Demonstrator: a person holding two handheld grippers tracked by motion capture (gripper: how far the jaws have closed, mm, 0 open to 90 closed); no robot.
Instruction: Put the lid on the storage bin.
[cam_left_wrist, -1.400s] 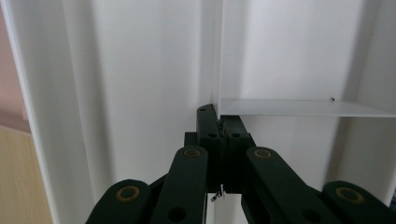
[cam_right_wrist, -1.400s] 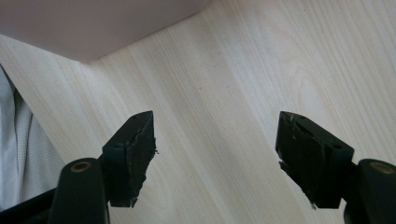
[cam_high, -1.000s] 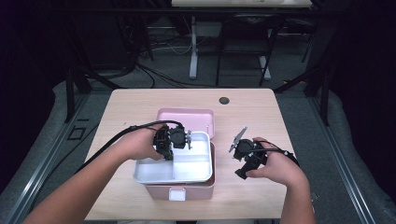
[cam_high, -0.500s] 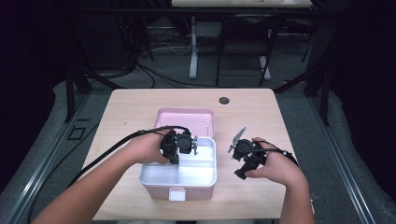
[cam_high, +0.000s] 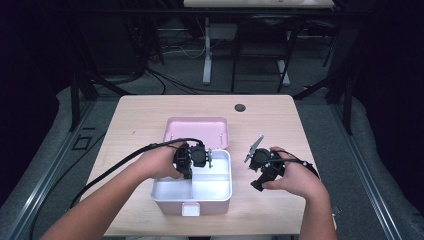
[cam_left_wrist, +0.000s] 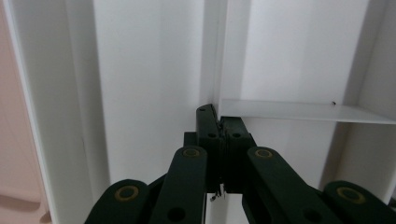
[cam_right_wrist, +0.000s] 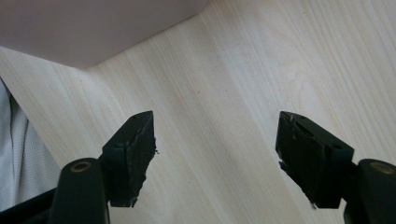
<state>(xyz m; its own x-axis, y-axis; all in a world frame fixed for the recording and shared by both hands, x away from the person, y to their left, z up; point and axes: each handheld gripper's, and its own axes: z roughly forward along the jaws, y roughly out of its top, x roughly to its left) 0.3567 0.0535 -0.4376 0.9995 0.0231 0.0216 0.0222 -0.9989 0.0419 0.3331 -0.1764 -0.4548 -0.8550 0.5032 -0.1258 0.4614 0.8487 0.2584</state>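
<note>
A pink box stands on the table with its lid (cam_high: 196, 131) tipped back, and a white divided tray (cam_high: 216, 189) sits inside it. My left gripper (cam_high: 191, 169) reaches down into the tray. In the left gripper view its jaws (cam_left_wrist: 219, 123) are pressed together on the thin upright divider (cam_left_wrist: 214, 56), where a cross wall (cam_left_wrist: 299, 112) meets it. My right gripper (cam_high: 259, 183) hovers over bare wood to the right of the box. It is open (cam_right_wrist: 215, 149), with nothing between the fingers. The pink box wall (cam_right_wrist: 93, 28) lies beyond them.
The wooden table (cam_high: 145, 115) has free room to the left of and behind the box. A small black round cap (cam_high: 240, 107) lies near the far edge. Black cables trail off the left side. Dark floor and frame legs surround the table.
The left gripper and the white tray have shifted slightly right and down, so the tray now sits level in the pink box. The right gripper has stayed in place.
</note>
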